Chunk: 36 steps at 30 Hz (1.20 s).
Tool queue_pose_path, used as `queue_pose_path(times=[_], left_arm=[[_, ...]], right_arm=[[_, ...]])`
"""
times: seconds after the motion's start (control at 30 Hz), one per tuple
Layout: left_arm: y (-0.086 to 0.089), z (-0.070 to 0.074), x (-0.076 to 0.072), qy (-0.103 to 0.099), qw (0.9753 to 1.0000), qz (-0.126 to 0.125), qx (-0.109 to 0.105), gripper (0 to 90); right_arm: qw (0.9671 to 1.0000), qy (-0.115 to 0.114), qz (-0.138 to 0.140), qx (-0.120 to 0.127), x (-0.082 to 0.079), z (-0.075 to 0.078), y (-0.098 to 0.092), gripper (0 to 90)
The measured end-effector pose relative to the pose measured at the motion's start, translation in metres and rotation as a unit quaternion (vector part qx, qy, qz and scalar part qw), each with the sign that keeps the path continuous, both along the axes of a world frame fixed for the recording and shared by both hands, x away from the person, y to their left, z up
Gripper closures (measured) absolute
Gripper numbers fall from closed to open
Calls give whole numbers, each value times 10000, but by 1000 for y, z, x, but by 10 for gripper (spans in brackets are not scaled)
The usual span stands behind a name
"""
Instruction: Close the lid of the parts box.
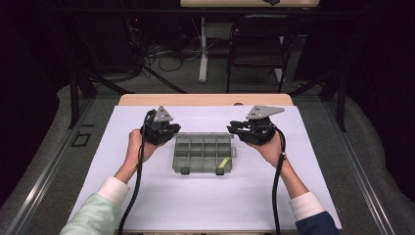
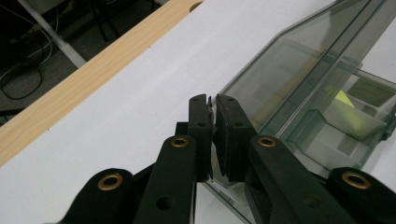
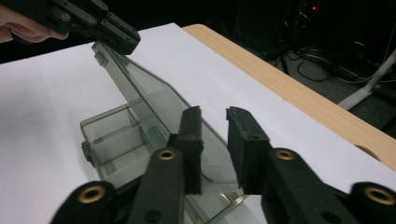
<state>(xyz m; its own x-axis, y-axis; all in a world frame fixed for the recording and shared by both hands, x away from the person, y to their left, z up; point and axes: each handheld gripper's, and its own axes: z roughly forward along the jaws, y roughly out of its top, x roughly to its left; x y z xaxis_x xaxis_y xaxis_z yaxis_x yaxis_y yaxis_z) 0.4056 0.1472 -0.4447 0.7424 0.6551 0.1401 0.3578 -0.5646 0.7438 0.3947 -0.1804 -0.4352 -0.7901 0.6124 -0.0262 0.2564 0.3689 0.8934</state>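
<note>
A clear smoky plastic organiser box (image 1: 200, 169) with several compartments lies in the middle of the white sheet. Its lid (image 2: 289, 60) is tilted up off the box. My left gripper (image 2: 212, 98) is shut on the lid's far left corner, also seen at the box's left (image 1: 173, 130). My right gripper (image 3: 214, 112) is open, its jaws apart just over the lid's (image 3: 149, 93) right end, at the box's far right corner (image 1: 231, 128). A small yellow piece (image 2: 343, 98) lies in one compartment, near the front right (image 1: 223, 162).
A white sheet (image 1: 205, 205) covers the table, with a wooden strip (image 1: 205, 99) along the far edge. Beyond it stand a black chair (image 1: 259, 44), a white table leg (image 1: 203, 49) and loose cables on the floor.
</note>
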Motion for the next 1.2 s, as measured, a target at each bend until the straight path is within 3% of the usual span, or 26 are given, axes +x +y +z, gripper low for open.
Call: queue_pose_path(times=[0.23,0.67,1.2], left_arm=[[0,-12,-10,26,10000,-60,-49,854],[1,-33,-24,9,9998,-180,-64,851],[2,-64,-27,183,9997,-181,26,854]], right_arm=[[9997,114,-19,-215,-3,-22,12,900],[9986,201,62,-480,-10,-55,22,900],[9951,394,85,-907,-12,-74,28,900]])
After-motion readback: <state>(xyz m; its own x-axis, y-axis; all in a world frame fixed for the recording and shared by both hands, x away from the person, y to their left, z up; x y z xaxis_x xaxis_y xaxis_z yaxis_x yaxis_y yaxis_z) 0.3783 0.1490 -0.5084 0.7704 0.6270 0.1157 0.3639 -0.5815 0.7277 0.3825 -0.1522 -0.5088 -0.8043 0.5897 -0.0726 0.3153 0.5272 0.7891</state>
